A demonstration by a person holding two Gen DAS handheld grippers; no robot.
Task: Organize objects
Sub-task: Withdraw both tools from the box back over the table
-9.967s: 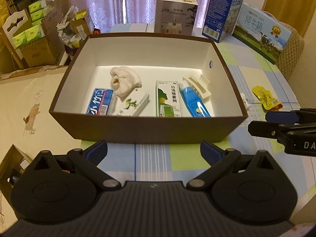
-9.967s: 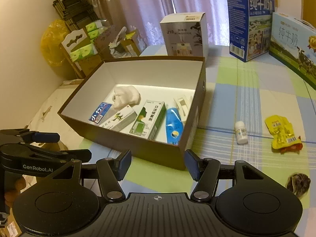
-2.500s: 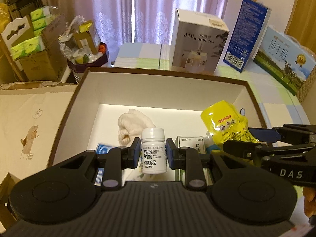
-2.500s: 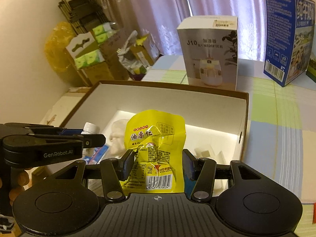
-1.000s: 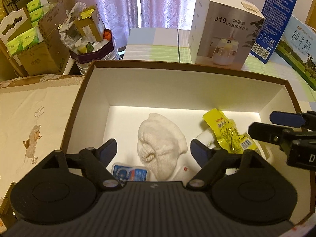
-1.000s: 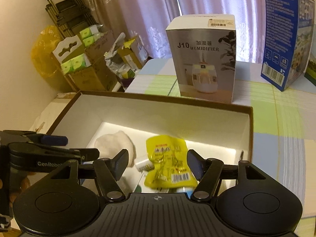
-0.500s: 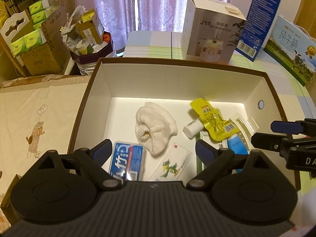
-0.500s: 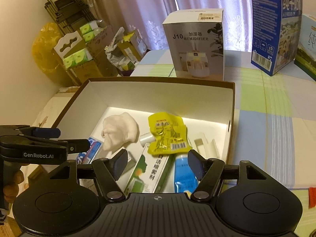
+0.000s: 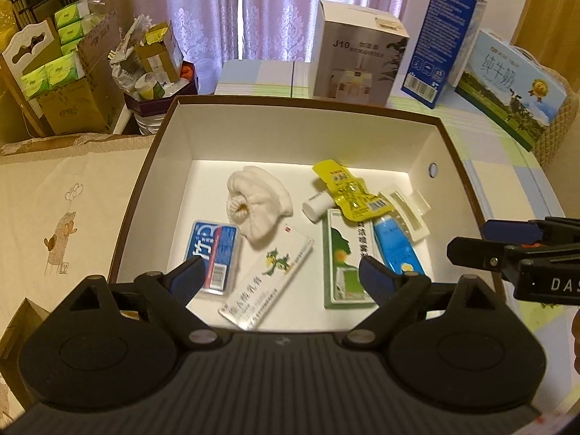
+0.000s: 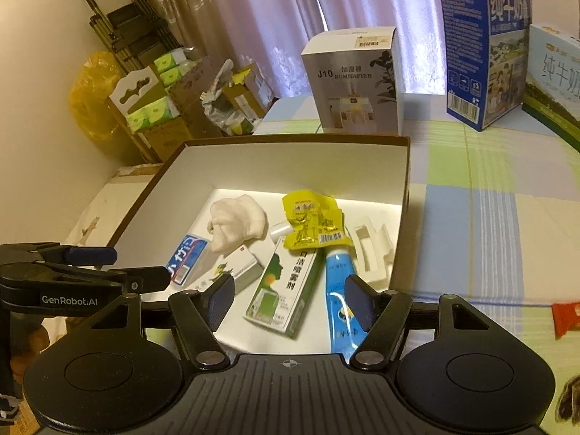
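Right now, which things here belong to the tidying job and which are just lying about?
Part of the job:
- brown box, holding the rest
- yellow snack pouch
- white pill bottle
- green spray carton
- blue tube
- white sock

Just lying about:
- humidifier box
- milk cartons
- tissue packs

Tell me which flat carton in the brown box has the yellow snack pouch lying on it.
The green-and-white spray carton, right of centre. The yellow pouch overlaps its far end. The blue carton and the white bird-print carton have no pouch on them.
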